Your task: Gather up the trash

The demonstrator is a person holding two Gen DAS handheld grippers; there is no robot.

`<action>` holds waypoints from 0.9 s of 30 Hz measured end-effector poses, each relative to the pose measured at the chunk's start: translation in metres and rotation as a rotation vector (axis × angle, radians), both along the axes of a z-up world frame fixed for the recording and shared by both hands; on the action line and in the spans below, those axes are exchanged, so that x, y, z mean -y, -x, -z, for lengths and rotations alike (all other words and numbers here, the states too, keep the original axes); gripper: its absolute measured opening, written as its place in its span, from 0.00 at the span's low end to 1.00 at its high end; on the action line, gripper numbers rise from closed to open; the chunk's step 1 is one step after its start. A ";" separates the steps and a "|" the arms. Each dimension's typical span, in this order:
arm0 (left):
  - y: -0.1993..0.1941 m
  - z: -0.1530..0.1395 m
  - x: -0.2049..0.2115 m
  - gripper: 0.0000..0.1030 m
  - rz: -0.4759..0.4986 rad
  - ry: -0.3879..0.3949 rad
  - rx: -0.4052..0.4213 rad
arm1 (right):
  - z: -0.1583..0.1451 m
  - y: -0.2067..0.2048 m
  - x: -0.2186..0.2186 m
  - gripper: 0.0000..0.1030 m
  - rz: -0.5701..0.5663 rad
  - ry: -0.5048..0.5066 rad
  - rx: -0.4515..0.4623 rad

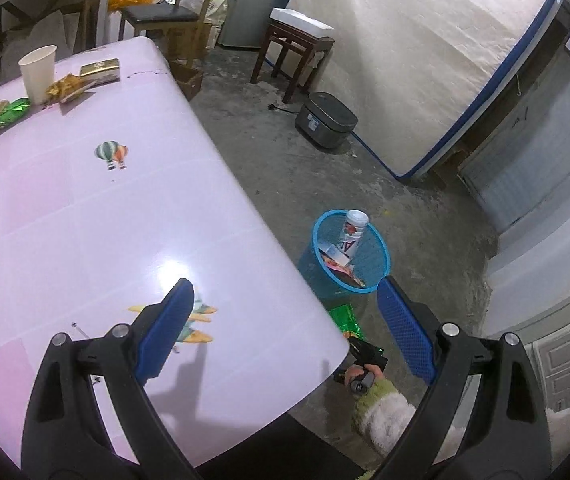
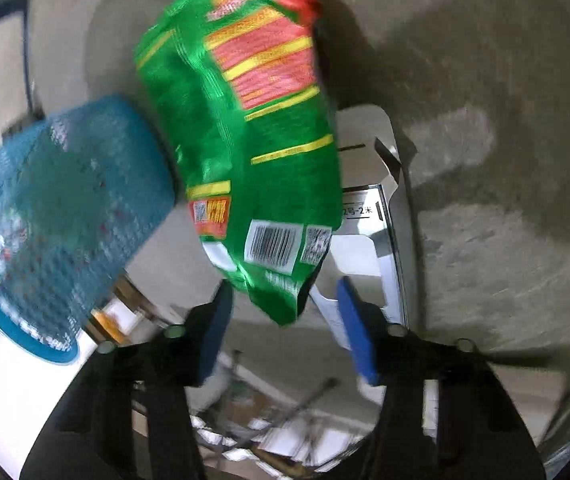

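A green snack bag (image 2: 253, 152) lies on the concrete floor beside the blue mesh bin (image 2: 57, 208), partly over a flattened white carton (image 2: 365, 200). My right gripper (image 2: 285, 292) is open; the bag's lower end sits between its blue pads without touching them. In the left wrist view the same bag (image 1: 345, 320) lies below the bin (image 1: 381, 240), with the right gripper (image 1: 365, 354) and a sleeve just under it. My left gripper (image 1: 285, 284) hangs open and empty over the pink table's (image 1: 125, 220) near corner. A paper cup (image 1: 38, 72), gold wrappers (image 1: 67, 86) and a green wrapper (image 1: 13, 110) lie at the table's far end.
The bin holds a white bottle (image 1: 355, 226) and several wrappers. Beyond it stand a grey rice cooker (image 1: 327, 120), a wooden stool (image 1: 293, 52), a chair (image 1: 165, 16) and a mattress (image 1: 425, 60) leaning on the wall.
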State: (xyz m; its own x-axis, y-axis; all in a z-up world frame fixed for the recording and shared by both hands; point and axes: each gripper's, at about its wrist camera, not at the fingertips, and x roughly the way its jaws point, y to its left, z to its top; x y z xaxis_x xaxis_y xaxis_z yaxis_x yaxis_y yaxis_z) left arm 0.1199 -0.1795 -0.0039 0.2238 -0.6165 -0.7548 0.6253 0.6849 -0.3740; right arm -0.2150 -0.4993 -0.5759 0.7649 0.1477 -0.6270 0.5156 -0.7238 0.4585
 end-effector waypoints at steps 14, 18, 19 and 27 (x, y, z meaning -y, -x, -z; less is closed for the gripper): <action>-0.003 0.010 -0.002 0.86 0.000 0.038 -0.028 | -0.115 0.037 0.007 0.03 0.161 0.259 0.319; -0.001 0.010 -0.001 0.86 0.009 0.058 -0.041 | -0.193 0.051 0.025 0.03 0.134 0.432 0.384; 0.000 0.010 -0.002 0.86 0.012 0.061 -0.040 | -0.216 0.054 0.032 0.03 0.123 0.486 0.402; 0.001 0.009 -0.005 0.86 0.019 0.070 -0.031 | -0.326 -0.012 0.059 0.03 -0.126 0.809 0.426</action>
